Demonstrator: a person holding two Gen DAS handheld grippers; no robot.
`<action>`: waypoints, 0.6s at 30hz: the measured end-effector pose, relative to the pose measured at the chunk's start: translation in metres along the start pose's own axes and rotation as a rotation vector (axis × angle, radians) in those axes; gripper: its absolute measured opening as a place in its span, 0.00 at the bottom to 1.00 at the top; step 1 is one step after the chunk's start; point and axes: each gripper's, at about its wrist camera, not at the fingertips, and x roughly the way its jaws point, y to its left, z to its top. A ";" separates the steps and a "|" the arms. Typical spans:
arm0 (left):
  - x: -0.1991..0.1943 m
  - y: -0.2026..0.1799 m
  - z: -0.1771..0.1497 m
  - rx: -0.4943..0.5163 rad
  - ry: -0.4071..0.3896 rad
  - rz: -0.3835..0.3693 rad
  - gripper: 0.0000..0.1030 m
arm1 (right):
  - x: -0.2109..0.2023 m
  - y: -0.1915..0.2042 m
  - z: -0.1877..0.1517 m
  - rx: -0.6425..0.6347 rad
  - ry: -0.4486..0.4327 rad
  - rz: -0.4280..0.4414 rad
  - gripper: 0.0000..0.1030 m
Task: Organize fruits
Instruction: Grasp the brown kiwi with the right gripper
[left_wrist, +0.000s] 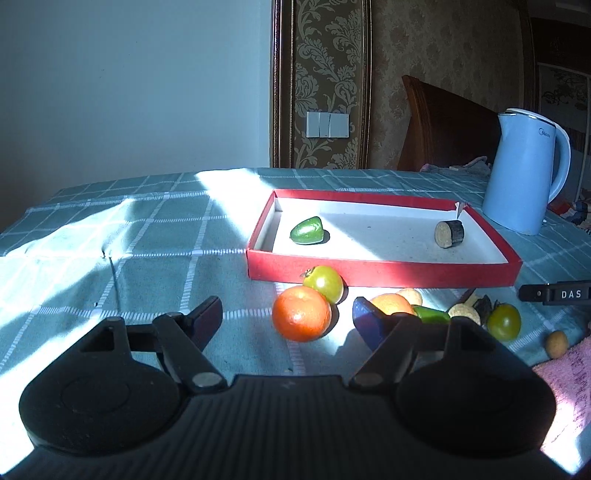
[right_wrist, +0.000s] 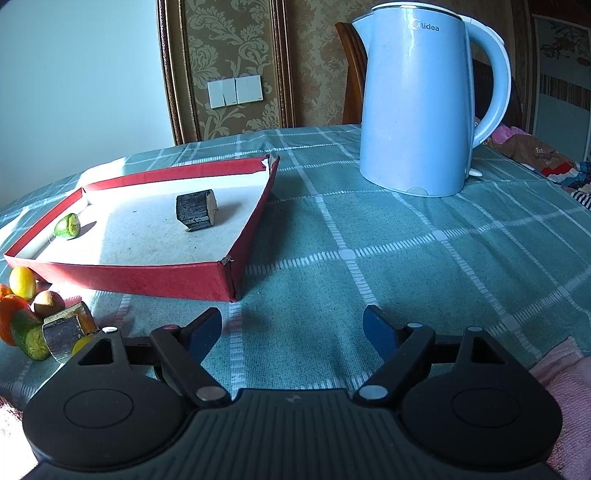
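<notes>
A shallow red tray (left_wrist: 384, 275) (right_wrist: 147, 275) holds a green pepper piece (left_wrist: 307, 230) (right_wrist: 67, 226) and a dark eggplant slice (left_wrist: 449, 233) (right_wrist: 195, 210). In front of the tray lies a loose pile: an orange (left_wrist: 301, 314), a green tomato (left_wrist: 324, 283), a second orange (left_wrist: 391, 303), a green piece (left_wrist: 430, 314) and another green tomato (left_wrist: 503, 322). My left gripper (left_wrist: 286, 314) is open; the orange sits just beyond the gap, with neither finger touching it. My right gripper (right_wrist: 291, 325) is open over bare cloth, to the right of the tray's near corner.
A blue kettle (left_wrist: 524, 173) (right_wrist: 417, 103) stands behind and right of the tray. A pink cloth (left_wrist: 569, 376) (right_wrist: 569, 373) lies at the near right. A small brown ball (left_wrist: 556, 343) rests beside it. The checked tablecloth (right_wrist: 406, 258) covers the table; a chair stands behind.
</notes>
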 end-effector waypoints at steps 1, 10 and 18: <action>-0.002 0.001 -0.004 -0.006 0.007 0.001 0.73 | 0.000 0.000 0.000 -0.001 0.001 -0.001 0.82; -0.007 0.008 -0.023 -0.026 0.061 0.002 0.75 | -0.013 -0.008 -0.003 0.027 -0.014 0.046 0.82; -0.004 0.011 -0.025 -0.046 0.091 0.020 0.77 | -0.076 -0.005 -0.016 -0.073 -0.109 0.113 0.82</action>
